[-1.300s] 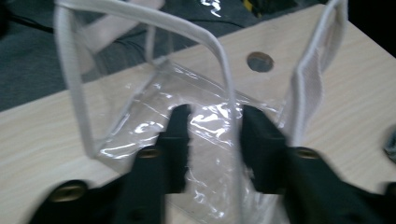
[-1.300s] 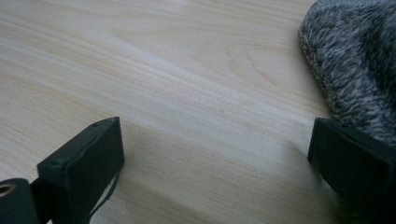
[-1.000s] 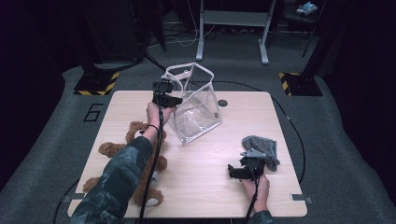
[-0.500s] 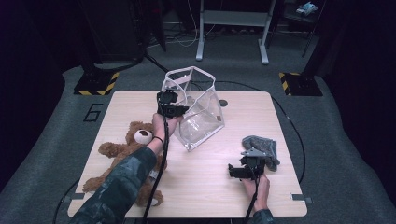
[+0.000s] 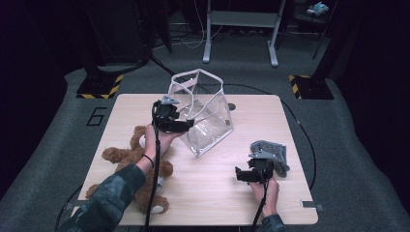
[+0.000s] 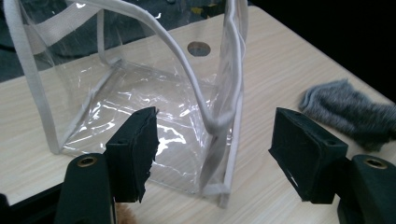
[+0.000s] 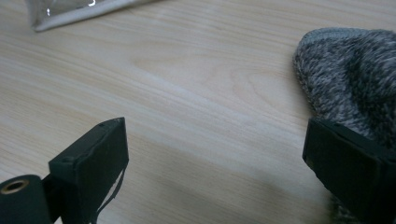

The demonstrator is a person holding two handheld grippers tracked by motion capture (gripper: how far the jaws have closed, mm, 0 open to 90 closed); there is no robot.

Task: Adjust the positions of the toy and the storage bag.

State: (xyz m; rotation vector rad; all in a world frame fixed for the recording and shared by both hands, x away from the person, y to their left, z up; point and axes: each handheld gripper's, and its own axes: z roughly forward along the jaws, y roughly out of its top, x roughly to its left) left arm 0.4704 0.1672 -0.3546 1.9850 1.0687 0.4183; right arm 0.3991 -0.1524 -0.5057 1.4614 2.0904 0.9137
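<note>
The left gripper (image 5: 186, 124) is seen wide open, and its jaws have just been opening. Nothing is gripped, though the bag's (image 6: 140, 93) white edge stands between the pads, just ahead. The bag is set upright, mouth up. The right gripper (image 5: 240, 175) is held open too, holding nothing. The grey hat (image 7: 355, 79) lies just beside its right jaw, so that hand is nearer to it.

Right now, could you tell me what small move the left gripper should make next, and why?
Probably draw the left gripper back from the clear bag: its jaws have just been opening and stand apart, the bag's white-trimmed edge loose between them. The bag stands open, with the teddy bear beside it.
</note>
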